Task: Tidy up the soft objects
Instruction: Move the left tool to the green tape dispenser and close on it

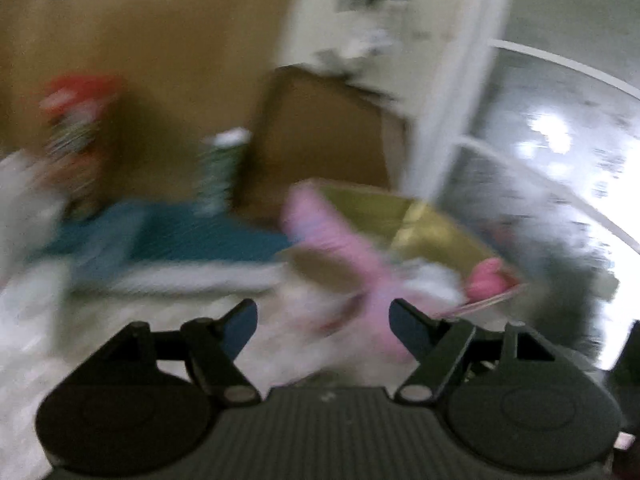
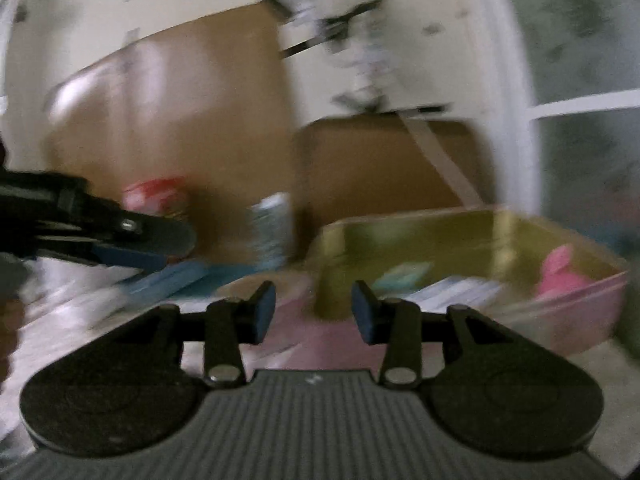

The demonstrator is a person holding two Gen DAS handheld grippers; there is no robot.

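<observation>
Both views are smeared by motion. A long pink soft piece (image 1: 340,248) runs from the rim of a pink box with a gold inside (image 1: 424,228) down towards my left gripper (image 1: 324,320). Its lower end is close to the right finger, far from the left one; contact cannot be told. The jaws stand wide apart, open. A pink soft toy (image 1: 486,280) lies in the box's right corner. My right gripper (image 2: 314,312) is open and holds nothing, just before the box (image 2: 600,304), with the pink toy (image 2: 560,276) inside.
A blue mat (image 1: 160,236) lies left of the box, with a green can (image 1: 220,172) and a red-topped item (image 1: 80,120) behind it. Brown cardboard boxes (image 2: 380,160) stand against the wall. Glass panes (image 2: 580,60) are to the right. A left gripper finger (image 2: 132,258) enters the right wrist view.
</observation>
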